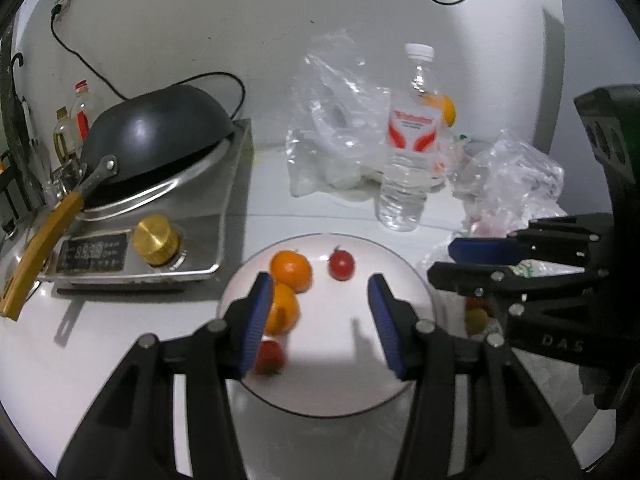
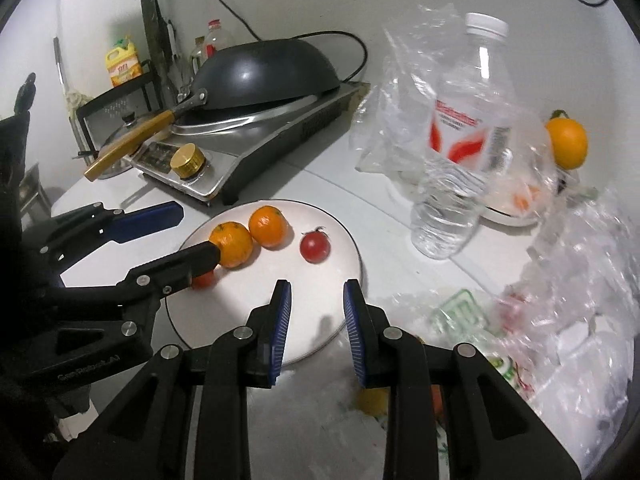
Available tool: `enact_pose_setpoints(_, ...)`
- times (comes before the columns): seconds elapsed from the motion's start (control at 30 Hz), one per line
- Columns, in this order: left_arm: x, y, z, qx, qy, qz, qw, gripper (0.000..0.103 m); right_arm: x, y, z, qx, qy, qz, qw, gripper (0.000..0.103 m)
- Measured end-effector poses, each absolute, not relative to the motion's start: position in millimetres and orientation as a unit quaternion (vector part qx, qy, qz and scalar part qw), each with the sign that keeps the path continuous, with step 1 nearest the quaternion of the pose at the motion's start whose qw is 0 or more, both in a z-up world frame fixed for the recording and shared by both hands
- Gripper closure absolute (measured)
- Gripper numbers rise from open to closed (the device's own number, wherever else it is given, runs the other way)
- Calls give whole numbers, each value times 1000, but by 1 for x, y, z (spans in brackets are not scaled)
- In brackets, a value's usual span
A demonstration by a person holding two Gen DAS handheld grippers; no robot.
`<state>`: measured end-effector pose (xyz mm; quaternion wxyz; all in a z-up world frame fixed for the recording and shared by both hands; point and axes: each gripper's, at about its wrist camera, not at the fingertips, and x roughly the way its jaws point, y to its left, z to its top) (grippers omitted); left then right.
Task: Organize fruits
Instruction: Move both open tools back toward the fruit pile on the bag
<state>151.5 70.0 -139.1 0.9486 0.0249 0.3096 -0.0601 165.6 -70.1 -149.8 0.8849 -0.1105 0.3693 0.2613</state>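
A white plate (image 1: pixel 332 384) (image 2: pixel 348 240) lies on the counter with two oranges (image 1: pixel 291 271) (image 2: pixel 267 225), a red tomato (image 1: pixel 341 265) (image 2: pixel 315 246) and a second red fruit (image 1: pixel 270 356) (image 2: pixel 203 279) at its near-left edge. My left gripper (image 1: pixel 318 320) (image 2: pixel 176 236) is open and empty, low over the plate; its left finger hides part of the nearer orange (image 1: pixel 284 310) (image 2: pixel 232 244). My right gripper (image 2: pixel 317 320) (image 1: pixel 444 260) is open and empty at the plate's right edge. Another orange (image 2: pixel 566 142) (image 1: pixel 444 110) sits behind the bottle.
A water bottle (image 2: pixel 460 152) (image 1: pixel 406 160) stands behind the plate. Crumpled clear plastic bags (image 2: pixel 580 280) (image 1: pixel 516 184) with small fruits lie at the right. An induction cooker (image 1: pixel 160 236) (image 2: pixel 248 160) with an upturned wok (image 1: pixel 160 132) is at the left.
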Motion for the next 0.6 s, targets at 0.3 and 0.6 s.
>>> enact_pose_setpoints(0.3, 138, 40, -133, 23, 312, -68, 947, 52, 152, -115, -146, -87, 359, 244, 896, 74)
enact_pose_setpoints(0.6, 128, 6, -136, 49, 318, -78, 944, 52, 146, -173, -150, -65, 357, 205, 909, 74)
